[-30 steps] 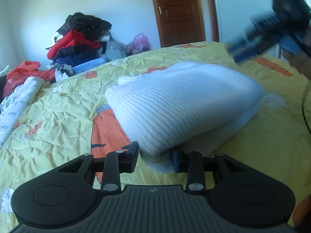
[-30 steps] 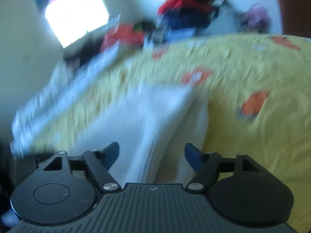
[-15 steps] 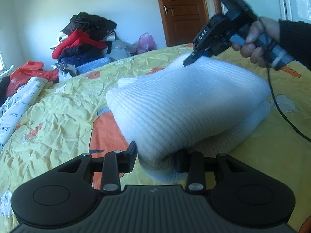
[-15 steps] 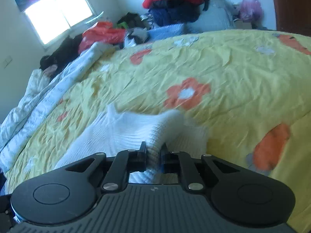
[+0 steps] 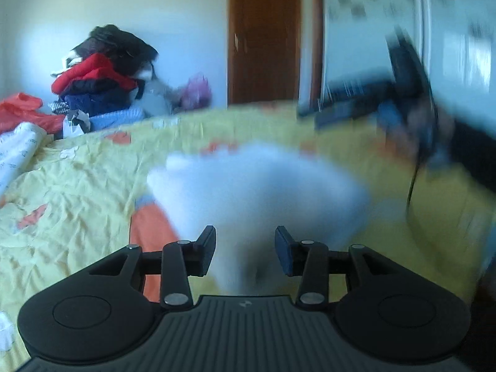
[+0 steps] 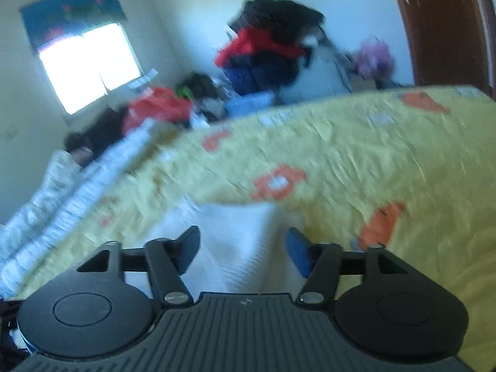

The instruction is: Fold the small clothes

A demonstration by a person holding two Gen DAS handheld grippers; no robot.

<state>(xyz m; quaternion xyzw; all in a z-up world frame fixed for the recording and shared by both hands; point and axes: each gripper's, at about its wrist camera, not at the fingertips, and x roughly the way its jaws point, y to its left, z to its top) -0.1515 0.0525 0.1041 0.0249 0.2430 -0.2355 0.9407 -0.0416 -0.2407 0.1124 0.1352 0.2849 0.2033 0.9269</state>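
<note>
Between your left gripper's [image 5: 245, 249] jaws sits the near corner of the folded white garment [image 5: 257, 186], blurred; the jaws are opening, and the pads look clear of the cloth. Ahead of your right gripper [image 6: 243, 249] the same white fold runs between its jaws, which are opening wide, neither pad pressing it. Beyond both, the yellow bedspread [image 6: 356, 155] carries the garment, with a clothes heap [image 5: 102, 74] at the wall.

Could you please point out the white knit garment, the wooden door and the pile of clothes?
white knit garment [image 5: 257, 186]: left wrist view, top fold.
wooden door [image 5: 263, 37]: left wrist view, centre panel.
pile of clothes [image 6: 263, 46]: right wrist view, red layer.
</note>
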